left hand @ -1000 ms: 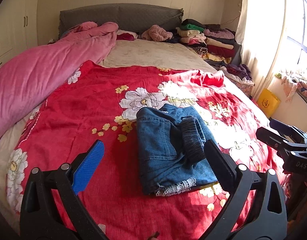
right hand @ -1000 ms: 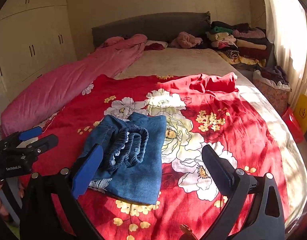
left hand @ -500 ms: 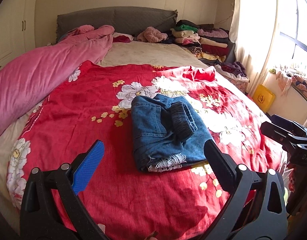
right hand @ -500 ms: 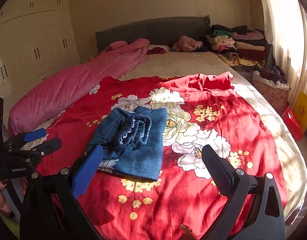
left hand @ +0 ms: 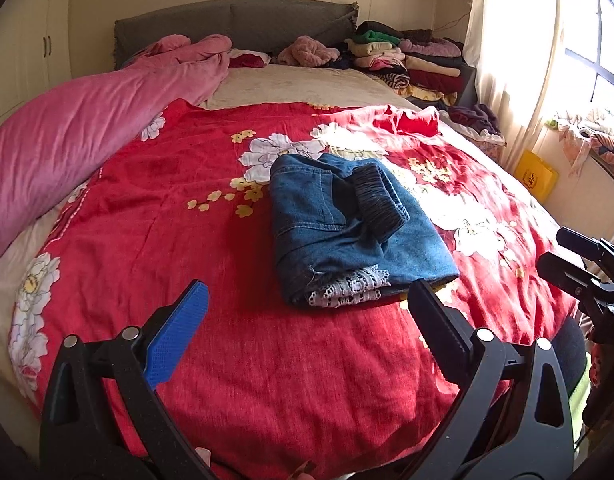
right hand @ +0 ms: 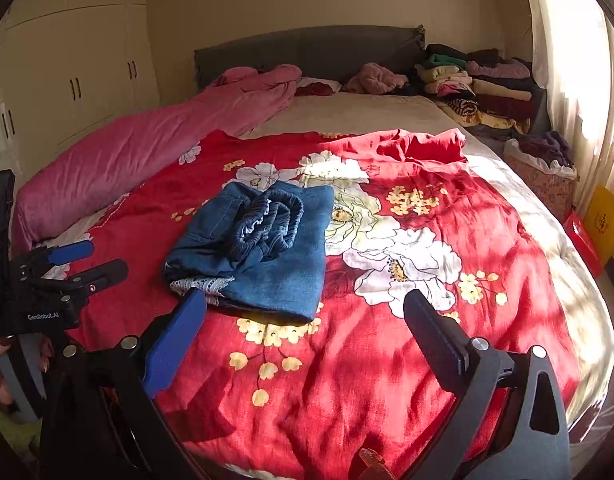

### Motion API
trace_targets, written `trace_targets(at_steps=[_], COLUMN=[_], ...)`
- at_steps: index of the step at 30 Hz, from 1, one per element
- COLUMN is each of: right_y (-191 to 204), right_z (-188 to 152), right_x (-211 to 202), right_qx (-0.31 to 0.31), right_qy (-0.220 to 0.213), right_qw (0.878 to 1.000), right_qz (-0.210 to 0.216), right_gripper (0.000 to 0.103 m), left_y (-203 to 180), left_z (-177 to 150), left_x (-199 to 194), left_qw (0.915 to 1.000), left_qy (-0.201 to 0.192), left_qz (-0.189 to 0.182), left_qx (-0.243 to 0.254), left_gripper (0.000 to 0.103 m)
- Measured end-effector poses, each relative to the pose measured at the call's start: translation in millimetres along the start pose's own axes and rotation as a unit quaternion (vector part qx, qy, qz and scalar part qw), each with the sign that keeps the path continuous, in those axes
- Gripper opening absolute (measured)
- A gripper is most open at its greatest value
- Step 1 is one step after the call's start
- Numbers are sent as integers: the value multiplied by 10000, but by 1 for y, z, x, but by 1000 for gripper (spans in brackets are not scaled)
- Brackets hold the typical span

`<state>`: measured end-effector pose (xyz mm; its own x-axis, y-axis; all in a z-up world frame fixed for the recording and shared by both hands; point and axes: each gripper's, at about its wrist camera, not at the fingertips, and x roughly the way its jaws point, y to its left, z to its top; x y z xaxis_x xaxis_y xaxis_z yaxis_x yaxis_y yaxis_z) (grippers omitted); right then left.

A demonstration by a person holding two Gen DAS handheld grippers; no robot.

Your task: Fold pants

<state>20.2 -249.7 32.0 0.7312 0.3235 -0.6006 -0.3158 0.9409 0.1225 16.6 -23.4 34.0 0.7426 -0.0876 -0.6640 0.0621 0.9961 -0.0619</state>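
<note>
One red floral bedspread (left hand: 227, 360), sunlit.

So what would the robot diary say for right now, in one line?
phase: fold looks done | pants: folded on red blanket | left gripper: open, empty | right gripper: open, empty

Red floral blanket (left hand: 187, 240) beside pink duvet (left hand: 67, 136); folded clothes (left hand: 407, 60) stacked.

Left gripper (left hand: 307, 312): black frame, one blue pad, silver screws; right gripper (right hand: 303, 316) same; "GenRobot.AI" mark.
</note>
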Motion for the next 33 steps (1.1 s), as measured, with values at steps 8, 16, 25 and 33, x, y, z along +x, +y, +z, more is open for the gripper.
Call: trace_targets(at_steps=[8, 16, 25, 33], right_y=[6, 9, 4, 3], right_z=[-12, -29, -29, -28], right_x=[22, 51, 52, 51], right_qx=[35, 32, 74, 71], right_qy=[193, 442, 431, 420], right_qw=[9998, 9989, 9989, 9989], right_qz=[-30, -130, -177, -173], right_gripper=[99, 99, 99, 99], left_y=[2, 3, 3, 2], left_z=[-13, -22, -22, -21], left_x=[13, 33, 39, 37], left_qw=[9999, 9996, 9994, 9994], left_qy=[121, 261, 333, 316], left_qz=[-12, 24, -7, 16], left_qx=[-49, -109, -113, -167], left_gripper=[94, 94, 94, 94])
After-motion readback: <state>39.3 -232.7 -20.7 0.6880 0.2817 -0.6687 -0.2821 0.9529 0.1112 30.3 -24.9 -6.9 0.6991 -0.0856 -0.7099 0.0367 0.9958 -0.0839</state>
